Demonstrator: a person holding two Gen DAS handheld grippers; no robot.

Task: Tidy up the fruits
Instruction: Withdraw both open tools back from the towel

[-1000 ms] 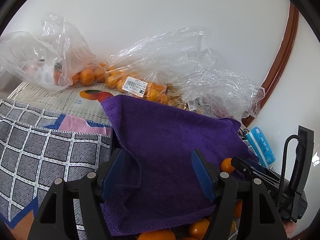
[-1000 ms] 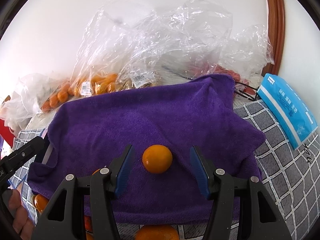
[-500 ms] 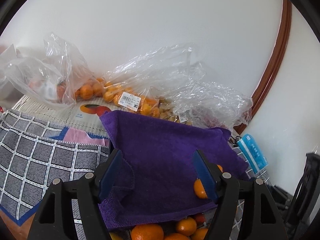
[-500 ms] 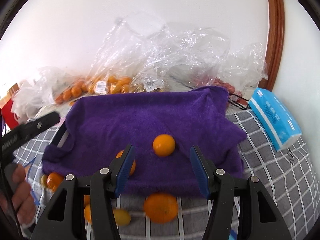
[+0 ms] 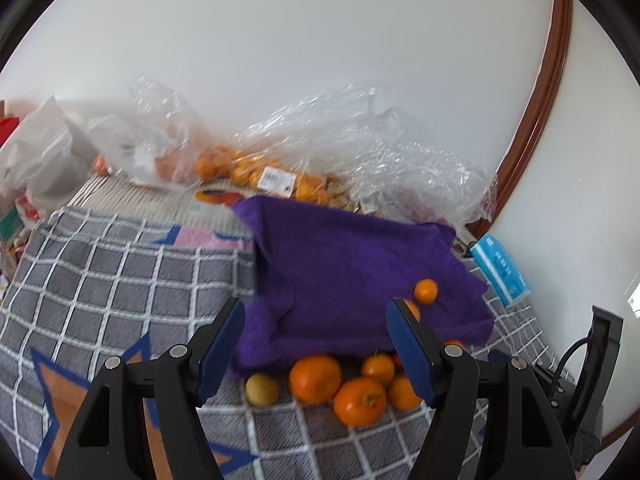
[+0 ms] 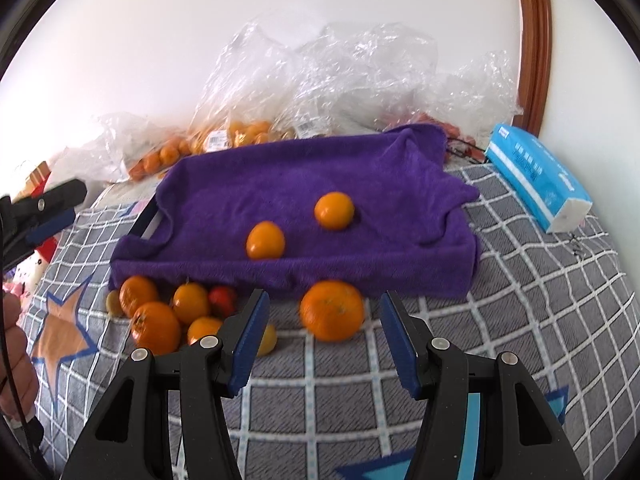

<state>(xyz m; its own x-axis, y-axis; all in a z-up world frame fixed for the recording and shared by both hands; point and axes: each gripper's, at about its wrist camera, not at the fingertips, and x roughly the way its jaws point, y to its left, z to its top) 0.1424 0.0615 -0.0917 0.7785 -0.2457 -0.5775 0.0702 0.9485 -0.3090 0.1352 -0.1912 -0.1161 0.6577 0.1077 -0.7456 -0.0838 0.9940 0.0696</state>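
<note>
A purple towel (image 6: 304, 200) covers a raised tray on the grey checked cloth (image 6: 540, 320); it also shows in the left wrist view (image 5: 352, 264). Two small oranges (image 6: 334, 211) (image 6: 265, 240) rest on the towel. A big orange (image 6: 332, 315) lies on the cloth just beyond my right gripper (image 6: 322, 344), which is open and empty. A cluster of oranges (image 6: 156, 326) (image 5: 358, 400), a red fruit (image 6: 222, 298) and a yellow fruit (image 5: 262, 389) lie at the towel's front edge. My left gripper (image 5: 316, 350) is open and empty above them.
Clear plastic bags with small oranges (image 6: 240, 136) (image 5: 248, 168) are piled against the white wall. A blue tissue pack (image 6: 536, 178) (image 5: 502, 270) lies to the right. A brown wooden frame (image 6: 534, 40) stands at the back right.
Both grippers have pulled back and up from the towel. More loose fruit at the towel's front edge has come into view. The two oranges on the towel sit farther from the right gripper.
</note>
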